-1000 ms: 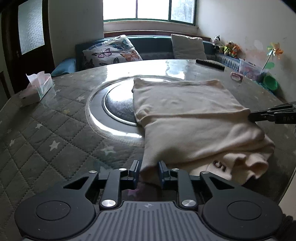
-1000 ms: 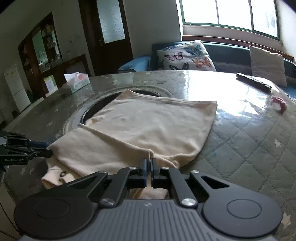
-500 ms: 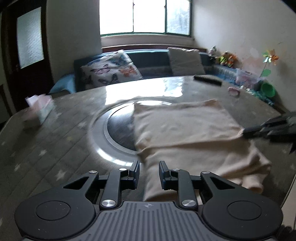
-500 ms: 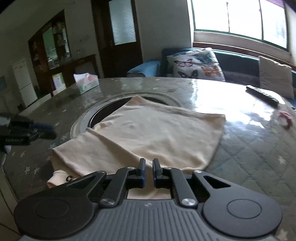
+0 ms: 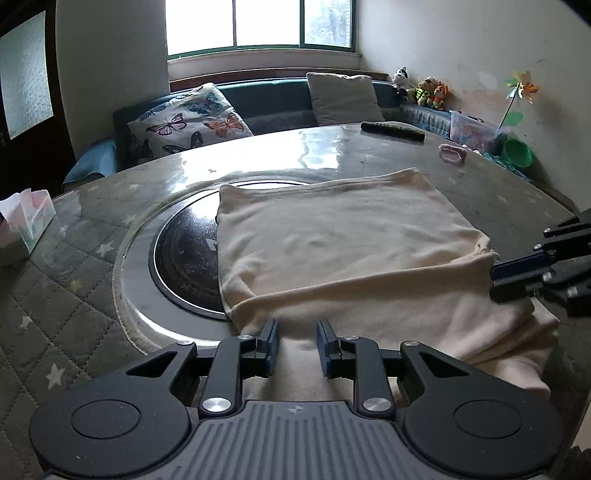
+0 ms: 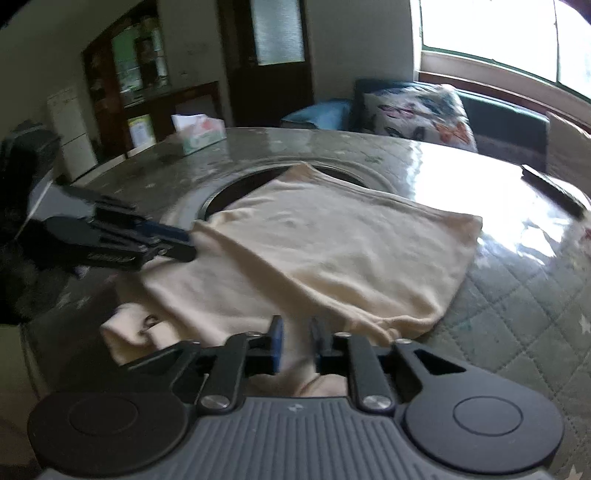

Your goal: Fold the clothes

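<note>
A cream-coloured garment (image 5: 332,258), folded into a rough rectangle, lies on a round table (image 5: 92,295) covered with a grey quilted, star-patterned cloth under a glossy clear sheet. Its far left part overlaps a dark circular inset (image 5: 184,258) sunk into the middle of the table. The near edge of the garment is bunched in thicker layers by the table's rim, and a small dark mark shows on the loose lower layer in the right wrist view.

The left gripper (image 5: 297,345) sits low over the garment's near left edge. Its jaws stand slightly apart, with cream cloth visible in the gap, but the pads do not press on it. In the right wrist view the same gripper appears from the side, blurred, its tips at the garment's left corner.

The right gripper (image 6: 295,341) is at the garment's near right edge. Its jaws are opening, with cloth lying between them and no longer pinched. In the left wrist view its tips touch the fold at the garment's right side.

A tissue box (image 5: 27,225) stands near the table's left edge. A black remote control (image 5: 391,130) and a small pink object (image 5: 452,153) lie on the far right side. Beyond the table, a butterfly-print cushion (image 5: 188,123) and a plain grey cushion (image 5: 343,98) rest on a dark sofa under a bright window (image 5: 258,22).
</note>
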Demonstrator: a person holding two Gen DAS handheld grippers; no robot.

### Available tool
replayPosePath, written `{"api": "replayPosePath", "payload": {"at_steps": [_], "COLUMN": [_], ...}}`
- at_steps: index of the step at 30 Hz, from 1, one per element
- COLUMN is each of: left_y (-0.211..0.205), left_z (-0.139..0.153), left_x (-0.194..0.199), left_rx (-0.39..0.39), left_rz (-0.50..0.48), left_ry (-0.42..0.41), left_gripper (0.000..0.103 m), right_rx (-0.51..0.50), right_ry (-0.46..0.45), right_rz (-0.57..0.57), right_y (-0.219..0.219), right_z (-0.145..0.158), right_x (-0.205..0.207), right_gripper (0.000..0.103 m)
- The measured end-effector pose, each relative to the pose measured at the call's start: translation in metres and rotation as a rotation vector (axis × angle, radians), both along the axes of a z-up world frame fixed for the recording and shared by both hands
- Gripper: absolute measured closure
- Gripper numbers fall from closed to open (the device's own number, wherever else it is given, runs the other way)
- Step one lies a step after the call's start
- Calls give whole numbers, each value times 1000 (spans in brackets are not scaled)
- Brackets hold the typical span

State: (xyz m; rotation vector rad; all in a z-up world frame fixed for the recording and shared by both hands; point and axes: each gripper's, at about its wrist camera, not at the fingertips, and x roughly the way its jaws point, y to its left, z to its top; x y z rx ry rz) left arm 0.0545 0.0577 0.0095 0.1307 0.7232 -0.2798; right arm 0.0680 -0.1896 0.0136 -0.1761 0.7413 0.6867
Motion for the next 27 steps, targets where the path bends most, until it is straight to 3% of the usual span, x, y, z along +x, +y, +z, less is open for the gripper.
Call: {"api": "replayPosePath", "payload": {"at_steps": [6,12,18,23,24,27], "left_y": [-1,-10,-27,-41,-43,-44], "left_z": [12,11,-3,-12,-13,-11], "left_x": [-38,-88,-106,-101,-100,-94], "left_rx": [74,222,316,315,311,270], "left_rz": [-94,-250,-346,-372,-375,-376], "left_ry": [-43,-81,-125,-169,-176,-177], "left_gripper": [77,64,62,62,63,85], "right_rx": [-42,-48,-88,-133,-143,-167], "right_ry": [9,-4,-37,-63,-65,-72], "right_rz": [25,45,106,165,180,216], "right_y": [-2,-9,-11,-7,-7,-5], "right_z": [-6,5,13,15,15,13], "right_x": [-9,-19,-35,-50,-53,-59], "right_gripper": [76,76,66,50,47,43]}}
